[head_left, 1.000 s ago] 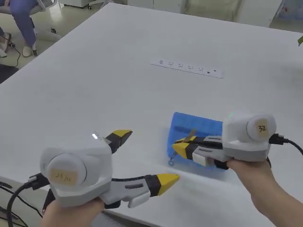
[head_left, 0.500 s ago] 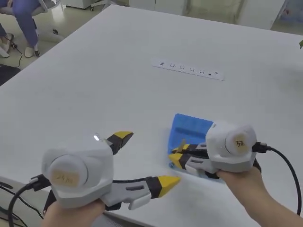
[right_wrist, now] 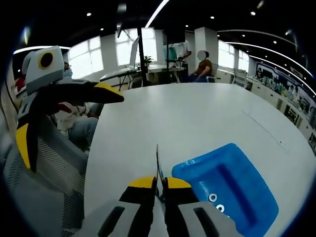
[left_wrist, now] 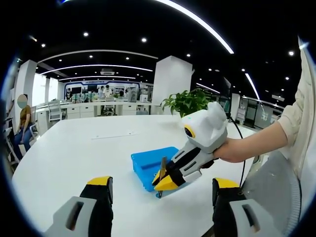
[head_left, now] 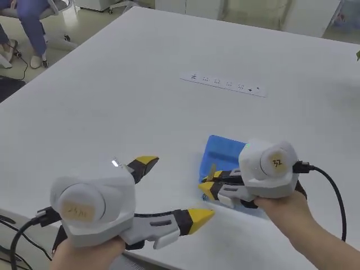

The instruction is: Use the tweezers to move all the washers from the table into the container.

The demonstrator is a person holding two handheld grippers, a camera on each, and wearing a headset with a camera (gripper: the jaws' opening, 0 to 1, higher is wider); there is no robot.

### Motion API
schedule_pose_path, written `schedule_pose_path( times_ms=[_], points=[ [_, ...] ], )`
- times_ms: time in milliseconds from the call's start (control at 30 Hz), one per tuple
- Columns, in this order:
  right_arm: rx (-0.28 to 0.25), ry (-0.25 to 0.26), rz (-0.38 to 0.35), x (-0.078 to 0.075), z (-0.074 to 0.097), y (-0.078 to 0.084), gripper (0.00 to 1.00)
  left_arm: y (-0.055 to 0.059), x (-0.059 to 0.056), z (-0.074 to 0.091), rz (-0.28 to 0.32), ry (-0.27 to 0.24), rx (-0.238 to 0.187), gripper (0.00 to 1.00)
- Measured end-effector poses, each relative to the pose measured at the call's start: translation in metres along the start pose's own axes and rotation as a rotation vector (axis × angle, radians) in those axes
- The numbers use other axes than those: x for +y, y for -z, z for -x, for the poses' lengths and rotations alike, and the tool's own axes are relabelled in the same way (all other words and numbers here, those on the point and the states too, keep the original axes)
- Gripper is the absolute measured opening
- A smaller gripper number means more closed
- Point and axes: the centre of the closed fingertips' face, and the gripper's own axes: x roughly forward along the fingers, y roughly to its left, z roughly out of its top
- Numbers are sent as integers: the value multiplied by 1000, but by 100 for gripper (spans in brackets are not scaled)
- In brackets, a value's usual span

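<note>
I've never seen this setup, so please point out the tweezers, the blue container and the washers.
tweezers (right_wrist: 158, 165), right gripper view, on the thin blades.
blue container (right_wrist: 234, 168), right gripper view, on its bare inner floor.
washers (right_wrist: 213, 197), right gripper view, on one washer lying inside the container.

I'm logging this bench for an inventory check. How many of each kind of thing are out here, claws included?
claws: 2 (left claw, right claw)
tweezers: 1
blue container: 1
washers that show inside it: 2
power strip: 1
total: 7
</note>
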Motion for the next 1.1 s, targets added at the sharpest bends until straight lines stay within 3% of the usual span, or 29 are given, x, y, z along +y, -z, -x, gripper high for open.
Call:
schedule_pose_path(
  times_ms=[67, 267, 400, 633, 800, 967, 1100],
  points=[
    [-2, -4, -5, 0, 1, 0, 2, 0, 0, 0, -1, -1, 0, 84],
    [-88, -52, -86, 9, 12, -15, 2, -1, 1, 0, 0, -3, -3, 84],
    [-145, -61, -93, 10, 25, -32, 3, 0, 0, 0, 1, -2, -1, 84],
    [-199, -63, -69, 3, 46, -51, 3, 1, -1, -1, 5, 5, 7, 84],
    [-223, -6, -110, -19, 59, -54, 3, 0, 1, 0, 6, 1, -3, 84],
    [-267, 129, -227, -62, 76, -48, 3, 5, -6, -3, -16, 27, 28, 85],
    [-264, 152, -243, -75, 76, -47, 3, 6, -7, -3, -32, 26, 39, 85]
  ],
)
